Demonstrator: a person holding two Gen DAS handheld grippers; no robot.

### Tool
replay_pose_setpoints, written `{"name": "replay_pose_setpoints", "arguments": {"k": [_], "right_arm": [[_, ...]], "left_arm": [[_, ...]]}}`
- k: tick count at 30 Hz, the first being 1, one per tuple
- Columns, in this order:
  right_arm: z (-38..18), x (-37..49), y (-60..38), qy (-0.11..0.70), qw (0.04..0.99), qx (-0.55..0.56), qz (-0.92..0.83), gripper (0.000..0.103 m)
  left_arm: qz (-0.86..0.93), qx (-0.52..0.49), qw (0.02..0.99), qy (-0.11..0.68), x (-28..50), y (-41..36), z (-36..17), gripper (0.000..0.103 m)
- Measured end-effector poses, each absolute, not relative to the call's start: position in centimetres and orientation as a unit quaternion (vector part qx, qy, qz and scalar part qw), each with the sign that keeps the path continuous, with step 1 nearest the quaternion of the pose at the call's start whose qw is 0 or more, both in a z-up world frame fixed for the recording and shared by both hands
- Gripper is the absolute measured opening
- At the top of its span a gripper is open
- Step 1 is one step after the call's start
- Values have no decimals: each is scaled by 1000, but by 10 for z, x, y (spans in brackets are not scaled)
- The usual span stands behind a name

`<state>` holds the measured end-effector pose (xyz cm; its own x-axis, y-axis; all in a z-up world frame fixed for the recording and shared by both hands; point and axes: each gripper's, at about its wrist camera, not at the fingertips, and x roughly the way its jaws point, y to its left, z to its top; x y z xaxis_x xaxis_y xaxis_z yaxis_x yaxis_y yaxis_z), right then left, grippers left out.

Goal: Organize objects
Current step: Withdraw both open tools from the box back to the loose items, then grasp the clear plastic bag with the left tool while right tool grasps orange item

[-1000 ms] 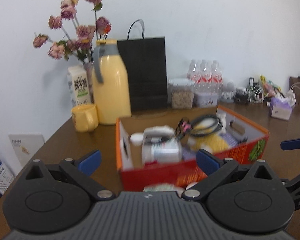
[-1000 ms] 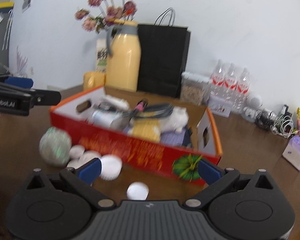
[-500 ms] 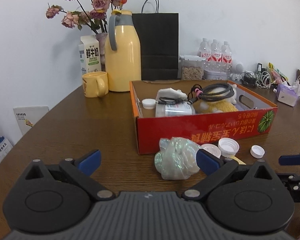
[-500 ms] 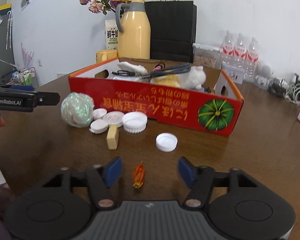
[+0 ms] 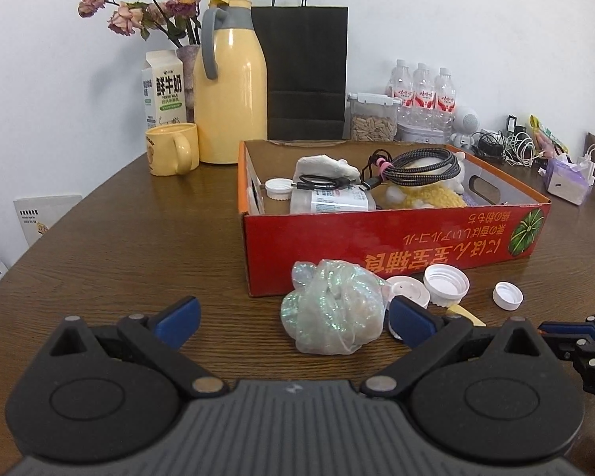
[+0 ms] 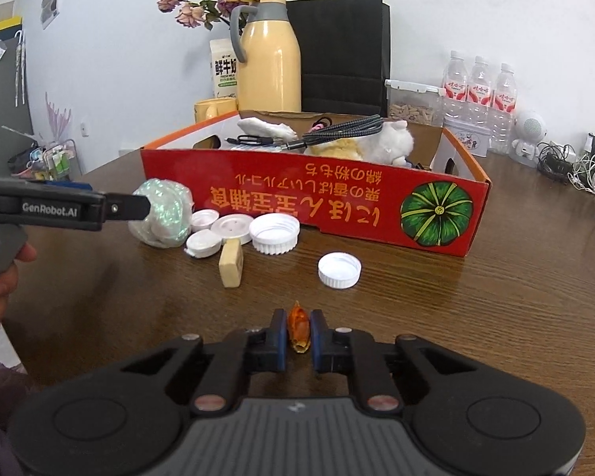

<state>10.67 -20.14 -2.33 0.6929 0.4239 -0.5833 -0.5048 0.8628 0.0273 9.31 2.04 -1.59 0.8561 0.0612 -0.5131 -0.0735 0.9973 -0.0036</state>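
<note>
The brown wooden table (image 6: pixel 456 317) carries everything. On it stands the red cardboard box (image 6: pixel 337 206), open at the top and already holding a cable, a plush toy and a bottle, so I judge it is the place where loose things must go. In front of the box, on the table, lies a shiny crumpled plastic bag (image 5: pixel 333 309), and the left gripper (image 5: pixel 293 313) is wide open around its near side, one blue pad at each side without pressing, probably ready to take it. Beside the bag there are white bottle caps (image 6: pixel 273 234) and a small beige block (image 6: pixel 231 262). The smallest thing is an orange candy wrapper (image 6: pixel 298 327). The right gripper (image 6: pixel 298 333) has just been closing, and its pads now clamp this wrapper low over the table, near the person.
</note>
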Motion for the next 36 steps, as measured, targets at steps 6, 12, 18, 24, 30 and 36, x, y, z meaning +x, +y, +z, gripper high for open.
{"name": "replay_pose_setpoints", "arguments": {"k": [6,12,18,24,30,36], "right_arm": [[-21,114,-201,291,922,-64,248,11],[-17,120,-201,284,925,-63,244,11],[-13,125,-200,278,927,-61,243,11],[-11,127,-197,273,928,-60,247,11],[-9,128,-198,266,930,-58,247,11],[-3,131,-199,252,934,-57,245,11]], "left_arm": [[35,-25,961,272,109,15,-17,103],[36,-36,958,283,122,12,-19,100],[25,-36,957,287,125,9,-22,90],[18,-45,955,292,125,10,-25,53],[12,-55,960,273,116,11,-19,44],[0,-47,971,236,106,7,-2,43]]}}
